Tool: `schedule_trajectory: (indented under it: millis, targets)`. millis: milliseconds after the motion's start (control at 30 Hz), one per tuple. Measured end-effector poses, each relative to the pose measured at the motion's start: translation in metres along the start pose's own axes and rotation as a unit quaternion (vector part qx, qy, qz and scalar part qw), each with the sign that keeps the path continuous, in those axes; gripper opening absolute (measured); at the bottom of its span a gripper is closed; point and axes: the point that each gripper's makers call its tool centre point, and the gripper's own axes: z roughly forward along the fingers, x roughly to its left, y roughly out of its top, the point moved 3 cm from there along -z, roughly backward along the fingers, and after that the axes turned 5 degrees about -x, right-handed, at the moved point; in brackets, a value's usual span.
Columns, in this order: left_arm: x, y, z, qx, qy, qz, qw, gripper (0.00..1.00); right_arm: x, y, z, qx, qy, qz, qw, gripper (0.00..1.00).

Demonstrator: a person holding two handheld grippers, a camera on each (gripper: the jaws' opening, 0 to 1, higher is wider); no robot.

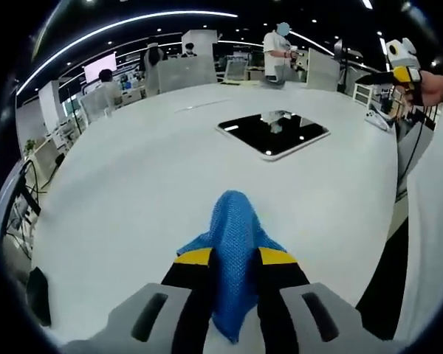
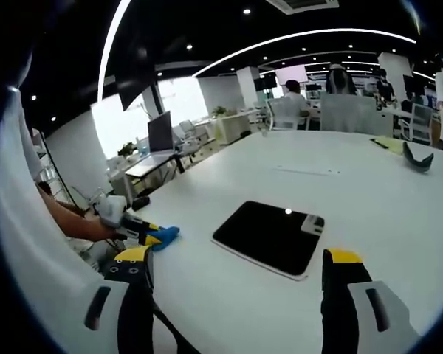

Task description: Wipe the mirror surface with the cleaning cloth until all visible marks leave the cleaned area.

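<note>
The left gripper pinches a blue cleaning cloth between its jaws, above the white bench. The mirror lies flat well ahead of them, apart from the cloth. The right gripper hangs with jaws spread wide, the mirror just beyond them.

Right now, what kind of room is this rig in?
Likely an open-plan office or lab. Rows of desks with a monitor and chairs run behind the big white table, people work in the background, and strip lights curve across a dark ceiling.
</note>
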Motion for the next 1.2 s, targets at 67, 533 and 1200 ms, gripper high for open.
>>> schedule_trajectory:
  millis: [67, 533, 1200]
  targets:
    - [0.0021, -0.0004, 0.0005, 0.000, 0.002, -0.001, 1.0000, 0.13, -0.0001, 0.0005, 0.0000, -0.001, 0.000, -0.001, 1.0000, 0.94]
    - [0.0047, -0.0005, 0.0010, 0.000, 0.004, 0.001, 1.0000, 0.09, 0.0008, -0.0001, -0.0019, -0.002, 0.000, -0.001, 1.0000, 0.94]
    - [0.0043, -0.0006, 0.0006, -0.006, 0.005, -0.012, 0.9999, 0.08, -0.0006, -0.0030, -0.0019, -0.012, 0.000, -0.005, 0.9999, 0.94]
